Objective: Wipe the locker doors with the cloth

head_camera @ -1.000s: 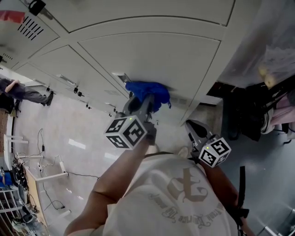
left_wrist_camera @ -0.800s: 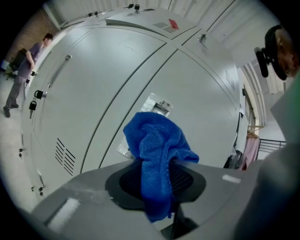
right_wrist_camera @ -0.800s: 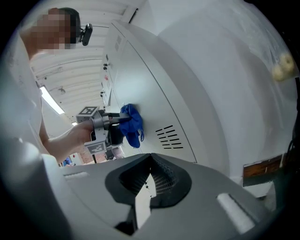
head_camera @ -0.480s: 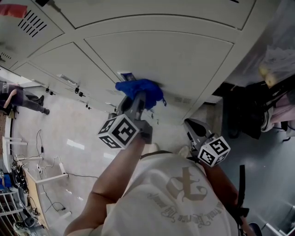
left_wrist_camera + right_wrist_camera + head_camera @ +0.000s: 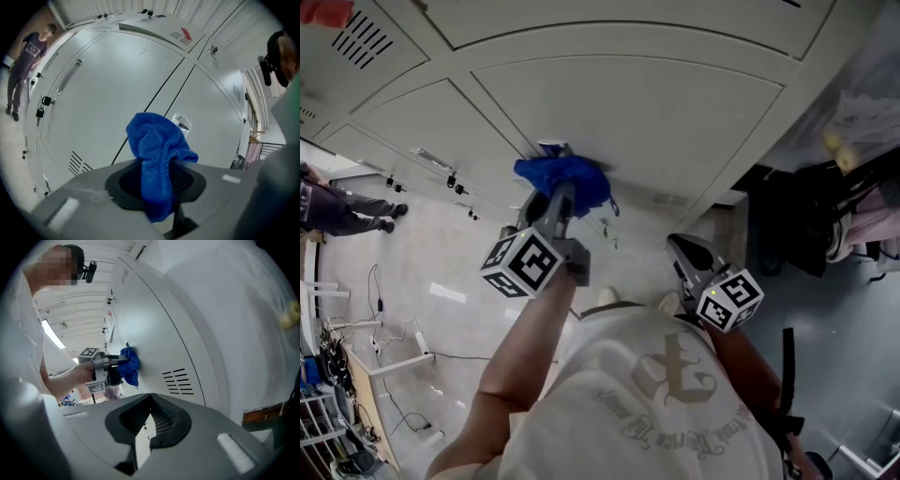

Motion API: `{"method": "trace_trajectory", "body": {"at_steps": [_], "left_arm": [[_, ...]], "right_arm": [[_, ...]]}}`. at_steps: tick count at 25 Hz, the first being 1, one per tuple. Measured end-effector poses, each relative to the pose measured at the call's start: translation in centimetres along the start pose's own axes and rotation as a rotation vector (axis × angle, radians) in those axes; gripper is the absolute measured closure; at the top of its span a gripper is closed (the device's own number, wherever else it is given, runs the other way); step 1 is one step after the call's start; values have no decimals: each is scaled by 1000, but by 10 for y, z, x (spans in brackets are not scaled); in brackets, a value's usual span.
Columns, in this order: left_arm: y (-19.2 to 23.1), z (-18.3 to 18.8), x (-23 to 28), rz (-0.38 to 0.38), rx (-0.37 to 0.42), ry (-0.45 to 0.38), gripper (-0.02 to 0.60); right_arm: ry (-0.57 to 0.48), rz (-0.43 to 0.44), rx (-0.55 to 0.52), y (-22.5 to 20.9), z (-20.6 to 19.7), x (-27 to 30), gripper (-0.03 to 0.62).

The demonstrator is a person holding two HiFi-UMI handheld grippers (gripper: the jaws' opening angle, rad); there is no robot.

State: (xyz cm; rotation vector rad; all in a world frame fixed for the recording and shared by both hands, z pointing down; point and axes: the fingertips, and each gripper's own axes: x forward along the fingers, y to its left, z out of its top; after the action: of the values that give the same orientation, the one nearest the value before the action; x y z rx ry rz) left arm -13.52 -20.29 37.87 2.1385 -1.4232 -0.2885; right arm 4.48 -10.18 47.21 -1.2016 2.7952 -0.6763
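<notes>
Locker door [image 5: 647,112] | cloth [image 5: 157,136] clamped in left gripper [image 5: 158,163] jaws — right gripper [image 5: 151,395] jaws closed, empty

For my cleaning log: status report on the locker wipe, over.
Left gripper shut on blue cloth, cloth against locker door. Right gripper shut, empty, off the door. Small clear tag holder beside cloth.

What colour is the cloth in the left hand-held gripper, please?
Blue; the cloth shows best in the left gripper view.
</notes>
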Motion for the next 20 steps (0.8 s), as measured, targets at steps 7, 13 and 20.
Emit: {"method": "trace_trajectory", "body": {"at_steps": [7,13,20], "left_arm": [[40,39,-9,107,217,-66,459],[28,39,-10,132,475,-66,457],[16,72,-18,135,564,-151,457]], "right_arm": [[-3,8,-41,5,6,21,586],[47,33,-62,8,0,18,586],[80,101,-89,21,3,30,586]]}}
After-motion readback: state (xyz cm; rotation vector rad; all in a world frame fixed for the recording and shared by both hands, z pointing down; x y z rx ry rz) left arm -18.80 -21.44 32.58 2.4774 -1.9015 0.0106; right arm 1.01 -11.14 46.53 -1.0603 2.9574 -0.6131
